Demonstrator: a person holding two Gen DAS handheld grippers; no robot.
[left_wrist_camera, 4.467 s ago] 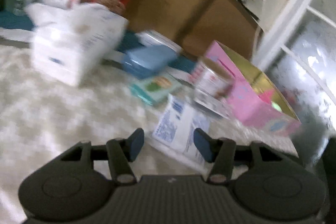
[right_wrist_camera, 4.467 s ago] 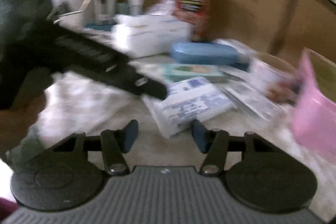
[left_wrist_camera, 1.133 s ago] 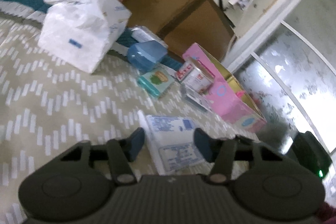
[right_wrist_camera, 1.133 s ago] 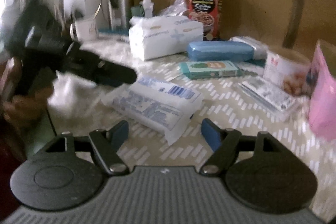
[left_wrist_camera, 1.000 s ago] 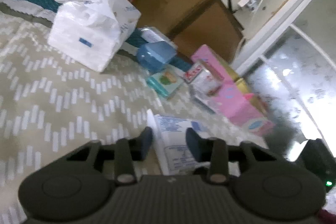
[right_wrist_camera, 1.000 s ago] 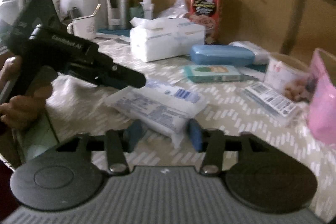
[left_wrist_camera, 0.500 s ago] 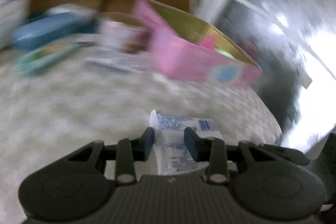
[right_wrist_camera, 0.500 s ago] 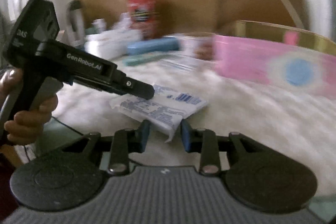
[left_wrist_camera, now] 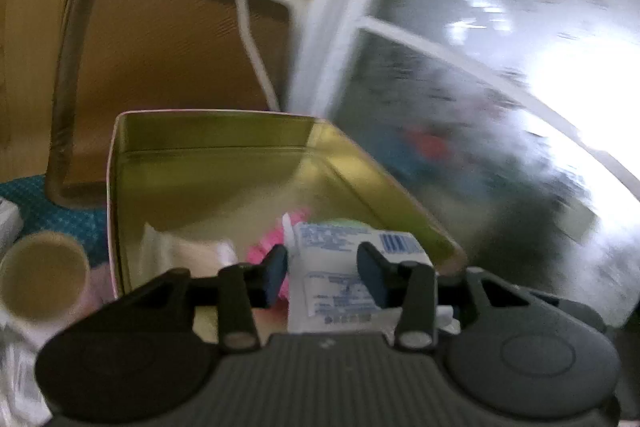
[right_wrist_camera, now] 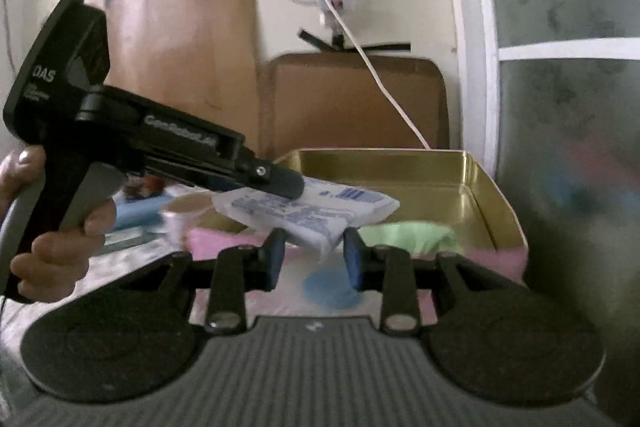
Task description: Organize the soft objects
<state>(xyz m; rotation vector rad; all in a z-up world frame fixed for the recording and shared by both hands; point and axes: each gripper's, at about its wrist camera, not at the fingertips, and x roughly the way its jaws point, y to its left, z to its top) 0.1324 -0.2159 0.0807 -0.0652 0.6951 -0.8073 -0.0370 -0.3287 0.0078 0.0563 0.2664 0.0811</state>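
A soft white packet with blue print (left_wrist_camera: 344,267) is held by both grippers above a pink tin with a gold inside (left_wrist_camera: 200,163). My left gripper (left_wrist_camera: 322,277) is shut on one end of the packet; its black body shows in the right wrist view (right_wrist_camera: 180,151). My right gripper (right_wrist_camera: 312,257) is shut on the packet's (right_wrist_camera: 304,211) near corner. The tin (right_wrist_camera: 492,195) holds a green cloth (right_wrist_camera: 404,235), a pink soft item (left_wrist_camera: 260,255) and a pale cloth (left_wrist_camera: 180,251).
A paper cup (left_wrist_camera: 40,275) stands left of the tin. A brown chair back (right_wrist_camera: 360,99) is behind it, with a white cable (right_wrist_camera: 380,79) hanging from the wall. A frosted glass door (left_wrist_camera: 500,87) is to the right.
Both grippers closed on the packet, lifted it off the patterned tablecloth and carried it right, over the open tin.
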